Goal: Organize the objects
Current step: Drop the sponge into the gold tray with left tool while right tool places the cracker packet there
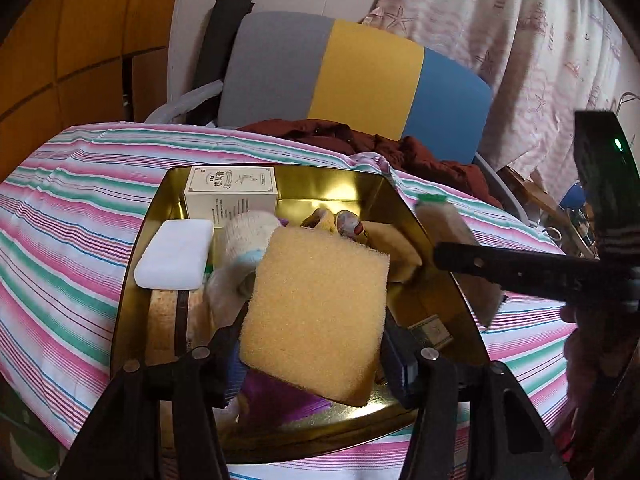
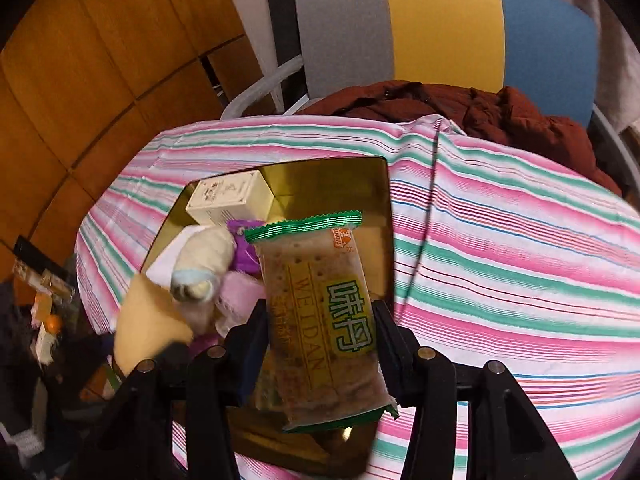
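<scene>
A gold metal tin [image 1: 404,204] sits on the striped cloth and holds several items. My left gripper [image 1: 312,354] is shut on a yellow sponge [image 1: 316,312], held over the tin's near half. My right gripper [image 2: 320,344] is shut on a green-edged cracker packet [image 2: 320,320], held over the tin [image 2: 372,176]; that packet [image 1: 452,228] and the right gripper's arm appear blurred at the right of the left wrist view. Inside lie a cream box [image 1: 230,194], a white bar [image 1: 176,254], a rolled sock [image 1: 248,236] and a purple cloth [image 2: 244,250]. The sponge [image 2: 148,320] shows blurred at the left.
The striped pink, green and white cloth [image 2: 520,260] covers the table. Behind it stands a chair with a grey, yellow and blue back [image 1: 360,76] and a dark red jacket [image 2: 460,108] on its seat. Wooden panels [image 2: 80,60] are at left, a curtain [image 1: 520,40] at right.
</scene>
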